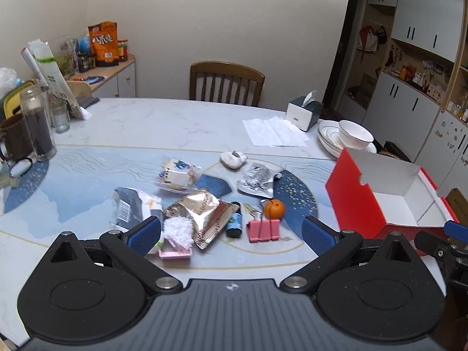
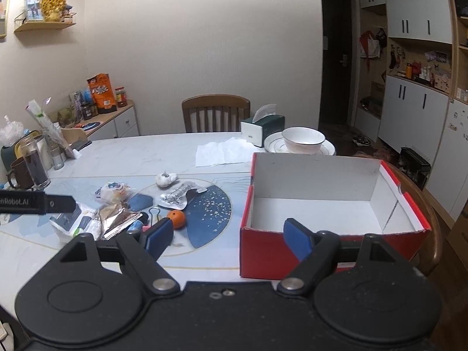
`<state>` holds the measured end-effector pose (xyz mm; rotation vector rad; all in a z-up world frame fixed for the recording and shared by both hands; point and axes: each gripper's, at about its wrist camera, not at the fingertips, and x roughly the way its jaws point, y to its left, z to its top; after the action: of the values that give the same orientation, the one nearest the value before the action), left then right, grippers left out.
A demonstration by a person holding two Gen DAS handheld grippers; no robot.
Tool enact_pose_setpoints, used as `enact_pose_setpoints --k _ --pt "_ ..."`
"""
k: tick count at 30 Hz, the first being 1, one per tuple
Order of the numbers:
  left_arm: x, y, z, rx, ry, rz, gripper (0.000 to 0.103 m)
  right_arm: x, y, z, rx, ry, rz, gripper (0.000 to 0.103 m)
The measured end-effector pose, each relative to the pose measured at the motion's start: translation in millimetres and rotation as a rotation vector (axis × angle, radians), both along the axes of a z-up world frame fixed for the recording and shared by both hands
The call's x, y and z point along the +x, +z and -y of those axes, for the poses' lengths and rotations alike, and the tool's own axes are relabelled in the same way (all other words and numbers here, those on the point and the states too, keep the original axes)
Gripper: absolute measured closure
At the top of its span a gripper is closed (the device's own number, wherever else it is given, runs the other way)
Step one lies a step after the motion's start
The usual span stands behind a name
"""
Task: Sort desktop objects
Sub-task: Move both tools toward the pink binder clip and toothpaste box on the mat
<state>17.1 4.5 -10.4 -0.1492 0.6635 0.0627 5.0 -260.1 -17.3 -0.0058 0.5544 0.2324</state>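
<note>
The left gripper [image 1: 231,231] hovers with fingers spread wide, empty, over a clutter on the pale marble surface [image 1: 163,122] — a small orange tangerine [image 1: 274,208], a pink binder clip [image 1: 263,230], a crinkled gold foil packet [image 1: 201,213]. At three o'clock sits the open red cardboard box [image 1: 355,201]. The right gripper [image 2: 226,238] also has its fingers spread — nothing between them.

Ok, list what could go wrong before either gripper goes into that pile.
1. The orange is round and lies against the pink binder clip; a nudge could send it rolling across the table.
2. The foil packet overlaps a small bottle and a white plastic piece, so closing on one may drag the others.
3. The red box sits near the table edge; the open right gripper could bump its front wall.
</note>
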Motion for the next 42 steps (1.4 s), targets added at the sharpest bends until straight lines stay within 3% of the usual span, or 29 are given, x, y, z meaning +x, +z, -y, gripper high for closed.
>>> enact_pose_setpoints --k 8,13,18,26,31,42 --pt "2.8 2.4 -13.0 0.029 0.033 0.055 0.0 3.5 -3.1 -18.3 -0.031 0.075 0.012 0.021" --pt "16.8 0.3 -24.6 0.052 0.019 0.045 0.0 13.8 -5.7 -33.8 -0.036 0.092 0.012 0.021" --pt "33.7 -7.1 -47.7 0.003 0.018 0.018 0.0 25.9 -6.6 -54.5 -0.044 0.104 0.003 0.021" --pt "57.5 -16.4 -79.8 0.058 0.036 -0.002 0.0 49.8 -18.7 -86.7 -0.039 0.13 -0.041 0.021" --pt "75.3 -29.0 -100.3 0.046 0.037 -0.061 0.0 68.1 -27.8 -100.0 -0.026 0.124 -0.068 0.021" --pt "112.8 -70.5 -123.5 0.052 0.005 -0.237 0.001 111.4 -77.1 -133.5 -0.102 0.099 -0.198 0.021"
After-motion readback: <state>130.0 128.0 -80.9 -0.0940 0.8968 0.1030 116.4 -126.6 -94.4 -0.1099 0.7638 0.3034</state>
